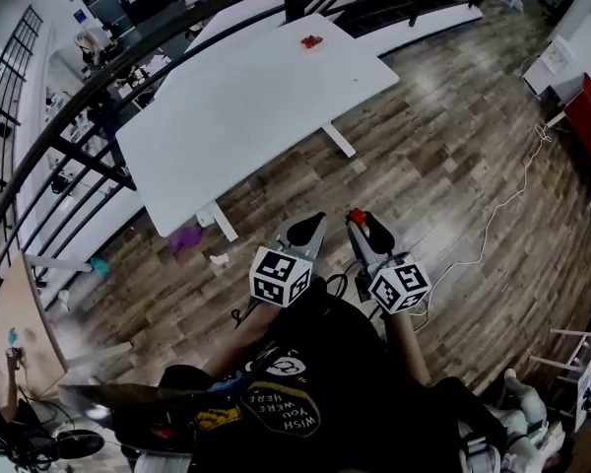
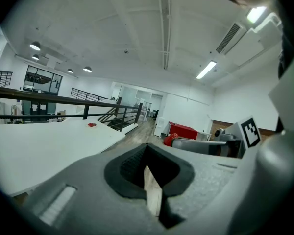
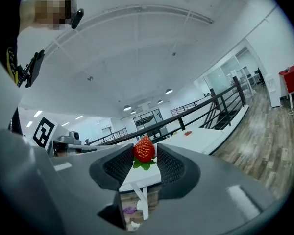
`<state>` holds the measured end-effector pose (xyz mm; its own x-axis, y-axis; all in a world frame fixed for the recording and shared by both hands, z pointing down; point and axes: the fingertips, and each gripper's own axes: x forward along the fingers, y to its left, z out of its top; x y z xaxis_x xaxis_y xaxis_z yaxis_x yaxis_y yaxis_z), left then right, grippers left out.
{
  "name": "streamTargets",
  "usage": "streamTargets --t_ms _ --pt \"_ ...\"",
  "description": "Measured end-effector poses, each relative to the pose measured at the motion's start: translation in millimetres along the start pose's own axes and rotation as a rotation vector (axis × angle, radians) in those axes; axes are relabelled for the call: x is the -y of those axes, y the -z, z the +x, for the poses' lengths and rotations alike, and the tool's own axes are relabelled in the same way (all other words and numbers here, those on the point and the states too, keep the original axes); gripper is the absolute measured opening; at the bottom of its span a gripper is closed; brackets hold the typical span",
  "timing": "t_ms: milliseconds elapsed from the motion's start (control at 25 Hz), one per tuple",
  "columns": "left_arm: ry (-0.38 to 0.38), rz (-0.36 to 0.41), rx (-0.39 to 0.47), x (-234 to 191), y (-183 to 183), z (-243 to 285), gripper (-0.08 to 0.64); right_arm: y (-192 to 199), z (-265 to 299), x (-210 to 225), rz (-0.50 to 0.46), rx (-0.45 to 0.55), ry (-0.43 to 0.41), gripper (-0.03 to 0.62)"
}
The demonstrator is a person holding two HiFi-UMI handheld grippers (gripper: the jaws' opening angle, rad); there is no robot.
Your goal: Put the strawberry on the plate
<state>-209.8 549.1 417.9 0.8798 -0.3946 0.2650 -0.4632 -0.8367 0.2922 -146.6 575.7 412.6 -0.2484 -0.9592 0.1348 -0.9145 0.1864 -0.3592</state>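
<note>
Right fingers [image 3: 170, 166] clamping strawberry [image 3: 144, 150], left fingers [image 2: 131, 168] together, leaves [image 3: 145, 164] only in right gripper view

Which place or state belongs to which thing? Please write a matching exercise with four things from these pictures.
Things:
1. strawberry
2. left gripper
3. small red thing
4. purple thing

Places or states:
a. on the wooden floor, near a table leg
b. between the jaws of the right gripper
c. on the far end of the white table
d. jaws almost together, nothing between them

Pairs: 1-b, 2-d, 3-c, 4-a
</note>
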Motion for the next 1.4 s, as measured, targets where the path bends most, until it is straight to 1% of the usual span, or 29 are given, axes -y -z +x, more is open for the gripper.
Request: streamTargets --t_ms 120,280,480,640,760,880,1040,1200,1320,1400 --pt "-0.004 -0.005 -0.004 -13 -5 7 0.005 1 13 5 0.015 -0.014 -0.002 0.153" --pt "-0.001 -0.007 -0.015 -39 -20 29 0.005 -9 47 21 0.025 -0.031 0.000 0.153" --pt "0.020 0.009 0.007 -83 -49 46 0.005 -29 100 24 -0.011 -0.025 -0.006 0.153" --pt "0.033 0.011 0.024 -121 -72 55 0.005 -44 142 21 -0.021 -0.006 0.003 0.153" --pt "0.060 0.009 0.015 -140 -77 62 0.005 -45 167 18 -0.031 -0.013 0.013 0.153" --pt "0.089 -0.017 -0.005 -158 -76 70 0.005 -43 189 15 -0.027 -0.020 0.033 0.153" --pt "0.116 -0.044 -0.024 -172 -74 84 0.005 -37 206 18 -0.009 -0.029 0.049 0.153" --pt "0.110 -0.058 -0.033 -180 -74 106 0.005 -35 218 36 0.001 -0.052 0.043 0.153" --pt "0.091 -0.068 -0.041 -184 -79 131 0.005 -45 225 57 0.001 -0.052 0.035 0.153" --pt "0.085 -0.067 -0.027 -182 -89 150 0.005 -58 227 74 -0.009 -0.042 0.029 0.153"
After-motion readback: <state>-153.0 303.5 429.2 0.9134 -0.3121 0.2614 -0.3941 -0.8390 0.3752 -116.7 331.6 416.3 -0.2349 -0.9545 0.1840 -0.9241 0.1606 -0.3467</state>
